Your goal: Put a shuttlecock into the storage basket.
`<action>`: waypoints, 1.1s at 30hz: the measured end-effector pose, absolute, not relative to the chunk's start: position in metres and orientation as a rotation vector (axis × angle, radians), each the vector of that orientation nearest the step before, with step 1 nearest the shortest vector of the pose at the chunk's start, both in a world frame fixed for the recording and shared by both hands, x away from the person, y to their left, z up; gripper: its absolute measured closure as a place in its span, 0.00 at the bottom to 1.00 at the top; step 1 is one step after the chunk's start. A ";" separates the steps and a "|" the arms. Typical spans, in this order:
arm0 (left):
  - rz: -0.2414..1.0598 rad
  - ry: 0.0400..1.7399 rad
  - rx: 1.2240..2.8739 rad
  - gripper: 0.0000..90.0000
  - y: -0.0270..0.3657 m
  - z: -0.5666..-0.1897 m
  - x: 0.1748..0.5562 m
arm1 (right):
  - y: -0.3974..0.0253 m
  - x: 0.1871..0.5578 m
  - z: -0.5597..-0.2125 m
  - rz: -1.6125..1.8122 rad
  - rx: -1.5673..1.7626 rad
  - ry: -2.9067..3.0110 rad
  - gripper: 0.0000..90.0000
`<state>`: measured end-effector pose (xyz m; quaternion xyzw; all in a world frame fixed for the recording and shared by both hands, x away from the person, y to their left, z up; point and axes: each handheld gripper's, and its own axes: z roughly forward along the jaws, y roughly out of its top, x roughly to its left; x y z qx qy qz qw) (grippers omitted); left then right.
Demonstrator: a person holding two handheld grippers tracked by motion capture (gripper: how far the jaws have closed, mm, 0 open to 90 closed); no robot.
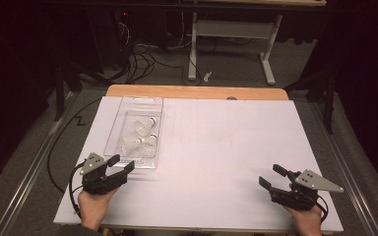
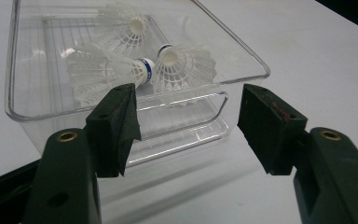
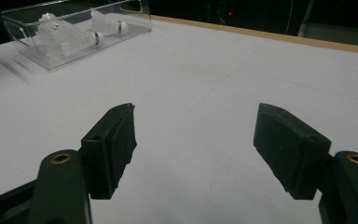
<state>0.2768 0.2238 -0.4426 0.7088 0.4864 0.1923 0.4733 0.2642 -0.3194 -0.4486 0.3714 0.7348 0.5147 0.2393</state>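
While both grippers [image 1: 116,164] [image 1: 271,176] sit spread and empty, reach for the box [image 2: 242,51] near the table's [image 1: 216,142] left edge, next pinching a shuttlecock [image 2: 179,67].

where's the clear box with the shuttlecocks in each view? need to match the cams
High view: clear box at left of the white table top, just ahead of the left gripper.
Left gripper view: upper left to centre, close behind the open jaws.
Right gripper view: top left corner, far across the table.
Shared landmark: the shuttlecocks with blue bands lying inside the box.
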 end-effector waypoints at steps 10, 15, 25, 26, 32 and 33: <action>0.471 1.193 1.733 0.43 0.224 -0.445 0.276 | -0.320 0.264 -0.449 1.408 1.019 2.013 0.33; 0.474 1.191 1.735 0.43 0.224 -0.447 0.275 | -0.320 0.264 -0.449 1.409 1.018 2.012 0.33; 0.463 1.195 1.730 0.43 0.225 -0.450 0.275 | -0.320 0.264 -0.449 1.409 1.019 2.010 0.33; 0.461 1.196 1.731 0.42 0.225 -0.451 0.274 | -0.320 0.264 -0.449 1.409 1.018 2.009 0.33; 0.463 1.190 1.737 0.42 0.224 -0.451 0.273 | -0.320 0.264 -0.448 1.408 1.019 2.008 0.33; 0.463 1.190 1.736 0.42 0.224 -0.451 0.273 | -0.320 0.264 -0.448 1.408 1.019 2.008 0.33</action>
